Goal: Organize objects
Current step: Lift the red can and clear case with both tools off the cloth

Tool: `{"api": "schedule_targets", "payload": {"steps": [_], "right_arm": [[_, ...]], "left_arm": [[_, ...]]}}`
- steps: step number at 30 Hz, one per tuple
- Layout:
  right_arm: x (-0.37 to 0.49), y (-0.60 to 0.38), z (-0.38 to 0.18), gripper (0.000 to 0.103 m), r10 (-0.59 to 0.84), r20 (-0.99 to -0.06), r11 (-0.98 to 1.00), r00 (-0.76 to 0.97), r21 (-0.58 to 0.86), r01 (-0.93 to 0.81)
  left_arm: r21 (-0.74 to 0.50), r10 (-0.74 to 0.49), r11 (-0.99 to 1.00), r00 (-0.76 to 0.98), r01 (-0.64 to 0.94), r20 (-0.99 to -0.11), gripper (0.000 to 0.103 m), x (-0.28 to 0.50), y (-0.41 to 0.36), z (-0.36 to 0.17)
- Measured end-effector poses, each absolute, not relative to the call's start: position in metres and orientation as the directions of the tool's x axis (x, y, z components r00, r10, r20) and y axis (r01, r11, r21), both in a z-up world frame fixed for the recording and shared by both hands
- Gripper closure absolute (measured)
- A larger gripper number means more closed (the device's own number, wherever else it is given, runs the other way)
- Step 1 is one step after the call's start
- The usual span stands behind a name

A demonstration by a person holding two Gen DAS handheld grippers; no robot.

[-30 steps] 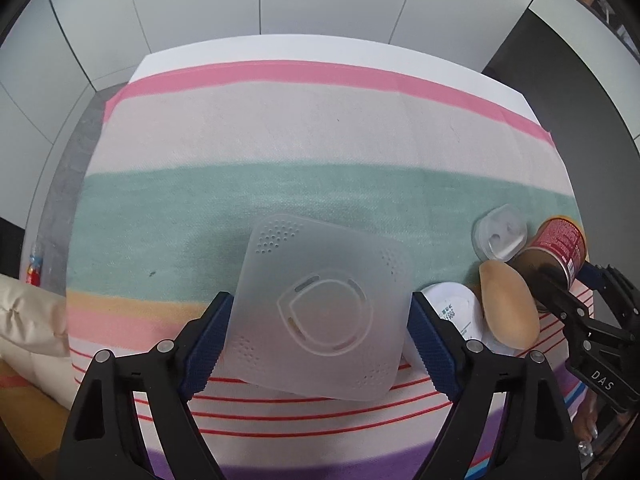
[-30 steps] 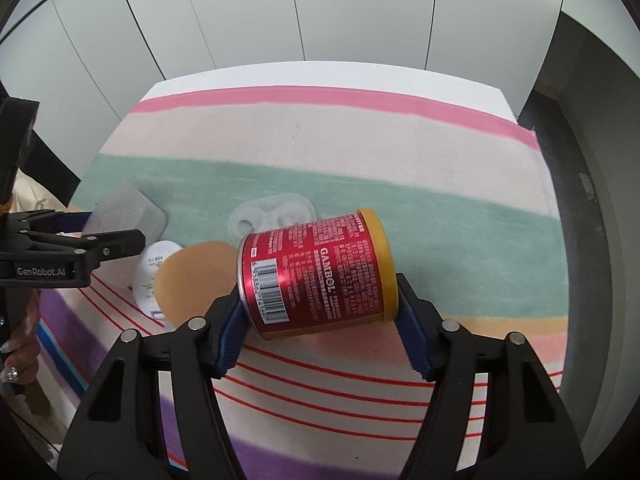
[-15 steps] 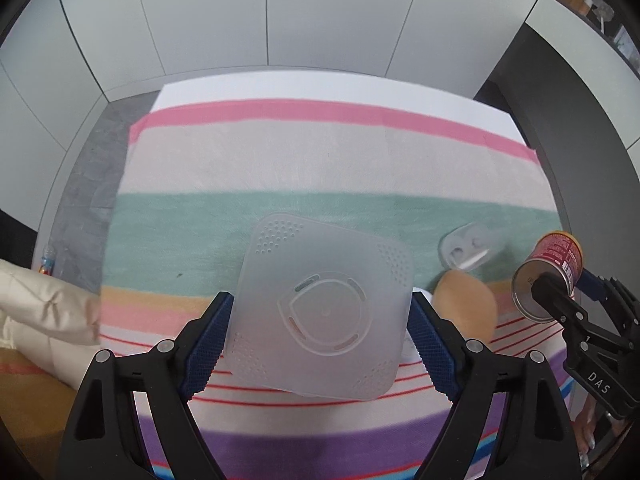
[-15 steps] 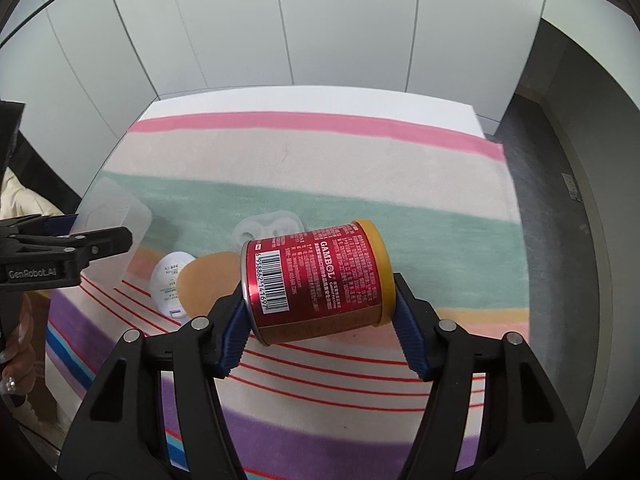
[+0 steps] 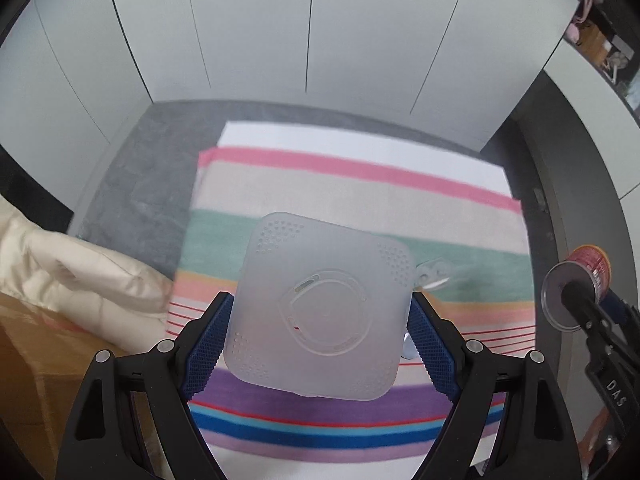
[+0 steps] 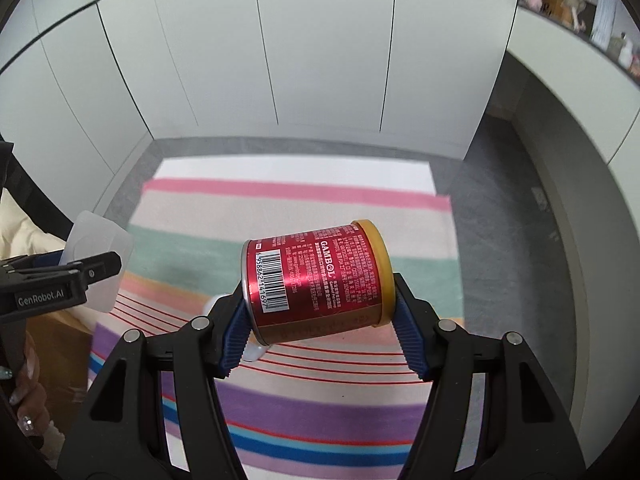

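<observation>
My left gripper (image 5: 318,336) is shut on a frosted square plastic lid (image 5: 320,312) and holds it high above the striped tablecloth (image 5: 360,192). My right gripper (image 6: 320,320) is shut on a red can with a yellow cap (image 6: 316,276), held sideways well above the cloth. The can (image 5: 592,268) and right gripper also show at the right edge of the left wrist view. The lid (image 6: 98,264) and left gripper show at the left of the right wrist view. A clear plastic piece (image 5: 434,272) lies on the green stripe, partly hidden by the lid.
A cream jacket (image 5: 80,280) lies over a cardboard box (image 5: 40,360) at the left. Grey floor (image 6: 500,200) surrounds the table. White cabinet doors (image 6: 320,60) stand behind. A white object (image 6: 254,350) peeks out below the can.
Both grippers have risen and pulled back with their loads. The table looks smaller and farther. The tan round object and white disc are now hidden behind the held things.
</observation>
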State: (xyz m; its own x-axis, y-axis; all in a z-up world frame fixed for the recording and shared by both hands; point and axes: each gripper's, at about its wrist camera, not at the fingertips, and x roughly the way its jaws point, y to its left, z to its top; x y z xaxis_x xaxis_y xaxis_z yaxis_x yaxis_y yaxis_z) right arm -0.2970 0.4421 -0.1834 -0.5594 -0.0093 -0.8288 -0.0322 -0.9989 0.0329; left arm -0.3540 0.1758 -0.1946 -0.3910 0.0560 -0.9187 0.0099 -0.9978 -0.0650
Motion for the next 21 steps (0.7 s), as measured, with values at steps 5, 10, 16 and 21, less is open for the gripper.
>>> {"api": "schedule_targets", "payload": {"steps": [5, 10, 16, 21], "right_arm": [[-0.283, 0.44, -0.137, 0.037, -0.014, -0.806, -0.998, -0.592, 0.047, -0.041], [-0.263, 0.435, -0.092, 0.037, -0.018, -0.771, -0.997, -0.637, 0.058, -0.042], [-0.245, 0.431, -0.064, 0.037, -0.021, -0.75, -0.997, -0.661, 0.061, -0.037], [-0.238, 0.435, -0.059, 0.037, -0.026, -0.75, -0.996, -0.661, 0.077, -0.047]], "left_arm": [[-0.073, 0.058, -0.997, -0.438, 0.017, -0.897, 0.017, -0.335, 0.172, -0.147], [-0.064, 0.052, -0.998, -0.488, 0.007, -0.871, 0.017, -0.314, 0.172, -0.102], [-0.061, 0.059, -0.998, -0.52, -0.014, -0.852, 0.017, -0.293, 0.175, -0.068], [-0.053, 0.047, -0.999, -0.535, -0.004, -0.844, 0.017, -0.28, 0.177, -0.057]]}}
